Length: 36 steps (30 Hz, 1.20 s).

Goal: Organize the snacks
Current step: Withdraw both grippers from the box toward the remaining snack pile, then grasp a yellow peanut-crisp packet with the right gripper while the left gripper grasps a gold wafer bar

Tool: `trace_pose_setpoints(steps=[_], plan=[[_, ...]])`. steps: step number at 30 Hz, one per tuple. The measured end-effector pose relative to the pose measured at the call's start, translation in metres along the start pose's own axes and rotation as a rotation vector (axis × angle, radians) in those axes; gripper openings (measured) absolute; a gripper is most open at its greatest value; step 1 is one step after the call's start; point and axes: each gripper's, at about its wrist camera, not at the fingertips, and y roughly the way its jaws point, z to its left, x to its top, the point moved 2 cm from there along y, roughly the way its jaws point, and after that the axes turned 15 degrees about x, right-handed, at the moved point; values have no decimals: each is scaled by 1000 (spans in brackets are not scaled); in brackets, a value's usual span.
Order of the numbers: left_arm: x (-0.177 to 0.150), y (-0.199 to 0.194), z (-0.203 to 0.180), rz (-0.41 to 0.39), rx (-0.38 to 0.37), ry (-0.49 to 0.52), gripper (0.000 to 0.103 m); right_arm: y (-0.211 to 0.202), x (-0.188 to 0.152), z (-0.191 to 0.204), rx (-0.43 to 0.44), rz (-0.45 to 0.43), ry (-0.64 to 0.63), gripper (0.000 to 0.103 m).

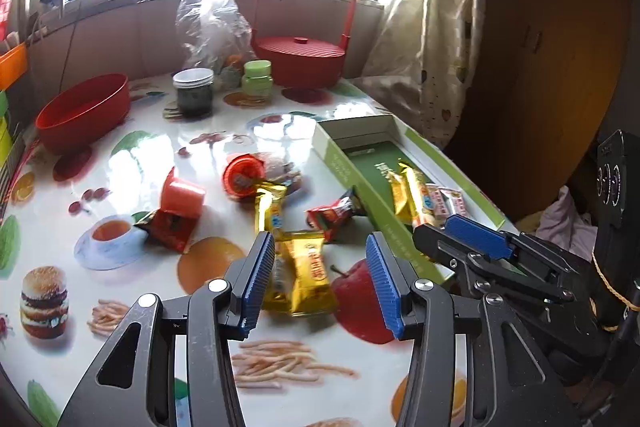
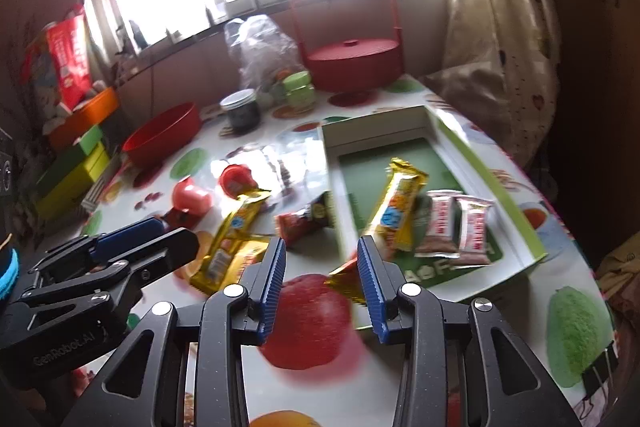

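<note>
Snack packets, crinkled foil: gold ones on glossy printed surface, frame centre; others in green cardboard tray, right. Left hand-held gripper and right hand-held gripper both released, empty.

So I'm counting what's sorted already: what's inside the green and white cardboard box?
Inside the green and white cardboard box lie two yellow foil snack bars and two pale pink-and-white wrapped snacks. The near corner is hidden behind the right gripper.
</note>
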Motion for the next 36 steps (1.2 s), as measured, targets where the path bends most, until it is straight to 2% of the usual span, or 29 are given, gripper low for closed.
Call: trace_pose_setpoints(steps=[5,16,31,36], plan=[[-6,2,25,-5,9,-52,49,14,-3,13,30,31,-20,38],[-16,17,72,40,65,-148,49,46,-6,31,78,92,-37,39],[-24,36,83,94,52,-167,49,97,-16,36,61,217,-61,39],[-22,43,83,107,47,-166,49,107,-18,34,21,248,-77,39]])
